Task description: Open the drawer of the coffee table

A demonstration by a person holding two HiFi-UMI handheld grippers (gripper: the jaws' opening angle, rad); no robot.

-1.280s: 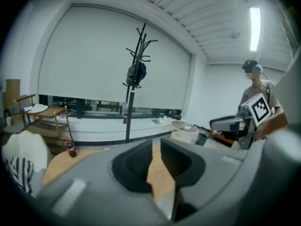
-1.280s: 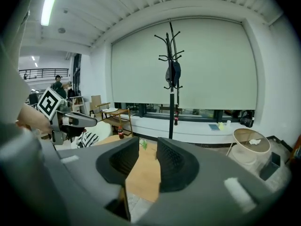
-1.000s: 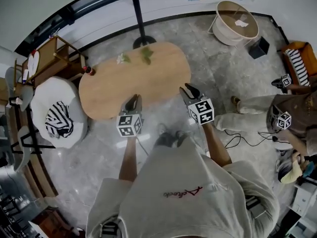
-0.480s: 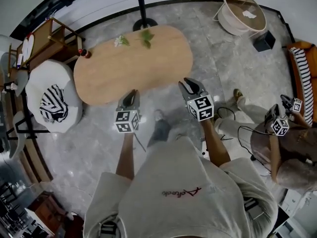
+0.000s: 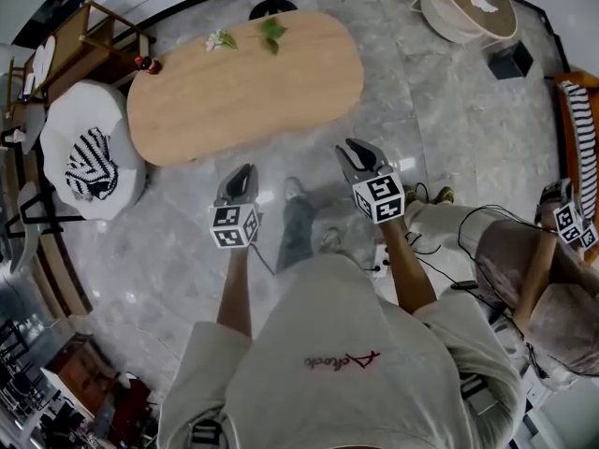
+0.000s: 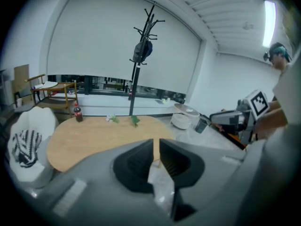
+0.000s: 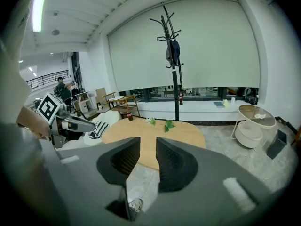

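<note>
Approach to the drawer, seen from above and along both tools. The left hand-held gripper (image 6: 156, 142) is released, with only a slim slit between its jaws and nothing in it. The right hand-held gripper (image 7: 147, 142) is also released and empty, its jaws moderately apart. Both hang over the floor (image 5: 421, 129), short of the near long edge of the bench (image 5: 243, 82), the low oval coffee table with a pale wooden top.

The drawer is not visible in any view. I judge it lies under the top, behind the near edge. To do this step well, I should bring one tool down below the level of the top and find the drawer front before closing. The jaws should spread wider than the pull, grip it squarely, and draw straight back, level, so the drawer does not bind. The free tool may steady the top.

- **Bench:** a cola bottle (image 5: 142, 63) stands at the far left end. Green sprigs (image 5: 271, 31) and a white flower (image 5: 218, 39) lie along the far edge. The rest of the top is bare.
- **Room:** the floor is grey marble. A coat stand (image 6: 141, 51) rises beyond the far edge, before a wide window blind. A white seat with a striped cushion (image 5: 89, 148) sits off the left end, and a round side table (image 5: 468, 7) is well apart at far right.
- **Other people:** a second person (image 5: 543, 279) crouches at right.
</note>
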